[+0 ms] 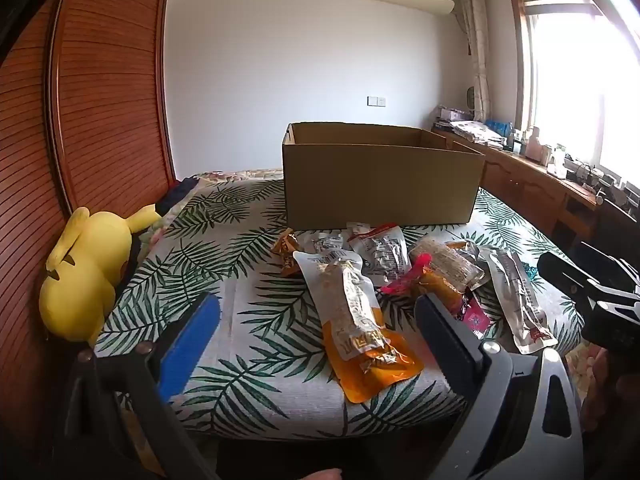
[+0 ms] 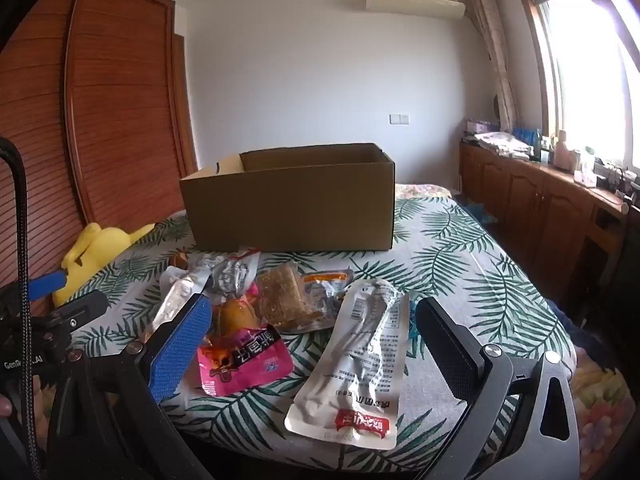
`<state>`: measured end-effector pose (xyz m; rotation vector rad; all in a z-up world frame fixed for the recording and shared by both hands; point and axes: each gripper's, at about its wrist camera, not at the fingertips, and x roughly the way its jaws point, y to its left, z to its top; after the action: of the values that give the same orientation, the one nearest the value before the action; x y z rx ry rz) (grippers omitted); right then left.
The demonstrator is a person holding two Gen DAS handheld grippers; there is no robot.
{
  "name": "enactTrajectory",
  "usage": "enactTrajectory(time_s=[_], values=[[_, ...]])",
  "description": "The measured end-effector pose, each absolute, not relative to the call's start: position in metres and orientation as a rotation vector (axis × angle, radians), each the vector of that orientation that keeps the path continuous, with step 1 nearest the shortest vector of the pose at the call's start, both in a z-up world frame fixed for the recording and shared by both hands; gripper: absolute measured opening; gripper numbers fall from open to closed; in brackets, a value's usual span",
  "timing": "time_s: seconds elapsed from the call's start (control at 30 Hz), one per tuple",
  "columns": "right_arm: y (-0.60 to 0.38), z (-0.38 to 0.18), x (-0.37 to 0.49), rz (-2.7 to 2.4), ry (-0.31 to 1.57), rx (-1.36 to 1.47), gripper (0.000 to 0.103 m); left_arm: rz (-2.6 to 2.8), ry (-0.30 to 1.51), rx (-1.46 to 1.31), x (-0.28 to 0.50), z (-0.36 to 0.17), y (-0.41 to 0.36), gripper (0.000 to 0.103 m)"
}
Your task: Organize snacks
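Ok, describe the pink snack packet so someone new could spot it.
Find the cardboard box on the leaf-print bed. The snack pile lies before it; at its near edge sits the pink packet, the only one with a cartoon face.

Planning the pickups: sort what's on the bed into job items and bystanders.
Job:
- orange snack pouch
- pink snack packet
- long white snack pouch
- remaining snack pile
- open cardboard box

Bystanders:
- yellow plush toy
- clutter on windowsill cabinet
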<state>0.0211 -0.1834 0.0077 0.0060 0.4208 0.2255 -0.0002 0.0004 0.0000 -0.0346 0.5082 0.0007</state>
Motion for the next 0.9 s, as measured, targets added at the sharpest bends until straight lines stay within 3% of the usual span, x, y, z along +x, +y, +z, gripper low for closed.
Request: enactTrajectory(time_s=[0.9], values=[[-0.1838,0.0069,0.0215,0.221,0.417,0.004,0.103,0.009,0.501,-0.022,-0.0023,0.0038,0.0040,0.099]])
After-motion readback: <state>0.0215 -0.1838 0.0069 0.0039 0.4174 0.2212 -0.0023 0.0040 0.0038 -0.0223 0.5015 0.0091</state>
